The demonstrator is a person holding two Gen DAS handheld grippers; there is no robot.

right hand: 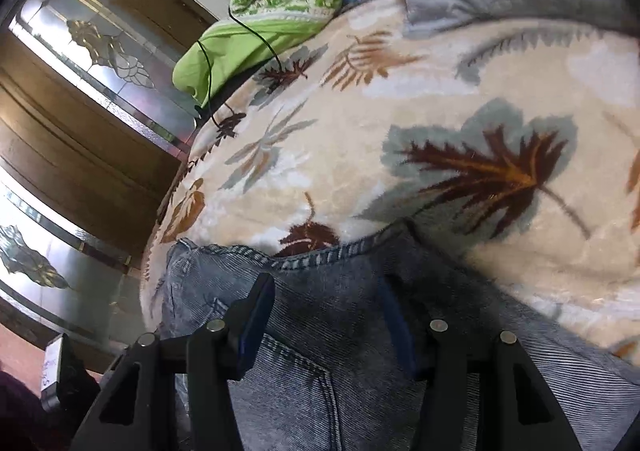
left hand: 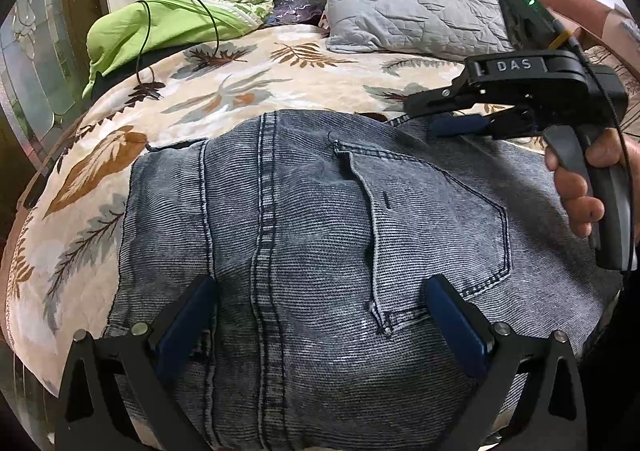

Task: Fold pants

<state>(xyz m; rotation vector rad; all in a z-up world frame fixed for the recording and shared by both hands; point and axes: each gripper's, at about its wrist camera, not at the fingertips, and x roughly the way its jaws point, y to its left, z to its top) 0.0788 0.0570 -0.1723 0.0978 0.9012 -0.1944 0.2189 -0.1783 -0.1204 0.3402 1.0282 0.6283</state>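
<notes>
Faded blue jeans point(left hand: 320, 235) lie folded on a leaf-patterned blanket point(left hand: 224, 91), back pocket and centre seam facing up. My left gripper point(left hand: 320, 315) is open just above the jeans, its blue pads wide apart and empty. My right gripper point(left hand: 424, 115) shows at the upper right of the left wrist view, held in a hand, jaws apart over the jeans' far edge. In the right wrist view the right gripper point(right hand: 326, 315) is open over the jeans point(right hand: 328, 351) near their hem edge; nothing is gripped.
A grey pillow point(left hand: 408, 7) lies at the back of the bed. A green patterned quilt and lime cloth point(left hand: 168, 23) with a thin black cable point(left hand: 212, 19) lie at the back left. A wooden door with decorated glass point(right hand: 80, 99) stands left of the bed.
</notes>
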